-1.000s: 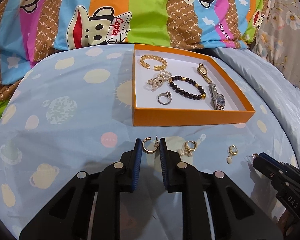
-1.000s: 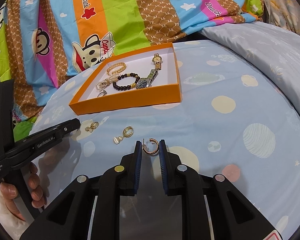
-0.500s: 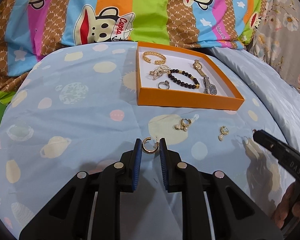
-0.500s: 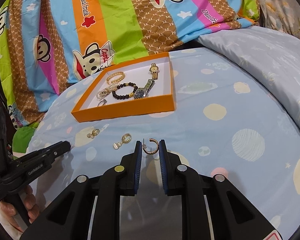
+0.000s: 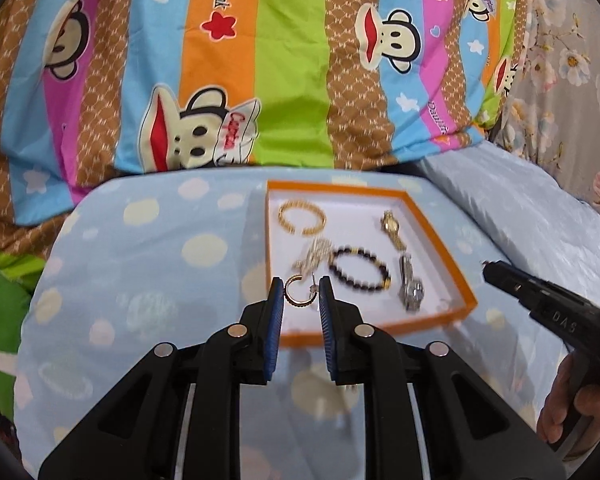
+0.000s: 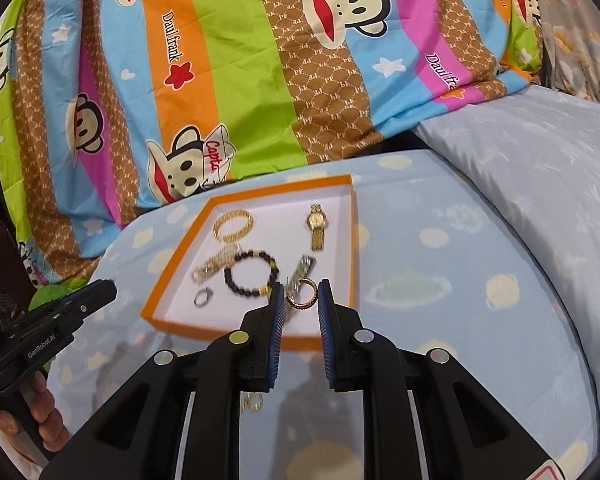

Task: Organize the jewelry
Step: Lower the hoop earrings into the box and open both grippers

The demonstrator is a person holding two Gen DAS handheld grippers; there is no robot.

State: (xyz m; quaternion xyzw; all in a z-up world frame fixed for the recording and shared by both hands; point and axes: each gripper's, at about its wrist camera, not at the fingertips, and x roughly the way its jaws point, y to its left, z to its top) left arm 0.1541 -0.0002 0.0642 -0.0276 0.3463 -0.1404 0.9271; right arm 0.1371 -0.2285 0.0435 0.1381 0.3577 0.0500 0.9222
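Left wrist view: the left gripper [image 5: 302,294] jaws pinch a gold hoop earring [image 5: 299,296]; the right gripper [image 6: 299,294] grips its twin [image 6: 302,295]. Light, stiff, slippery; hold across the hoop.

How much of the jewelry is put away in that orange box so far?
Done: the orange box already holds a gold bangle, a black bead bracelet, two watches and more. In hand: the left gripper and right gripper each pinch a gold hoop earring over it. Left: at least one earring on the bedsheet.
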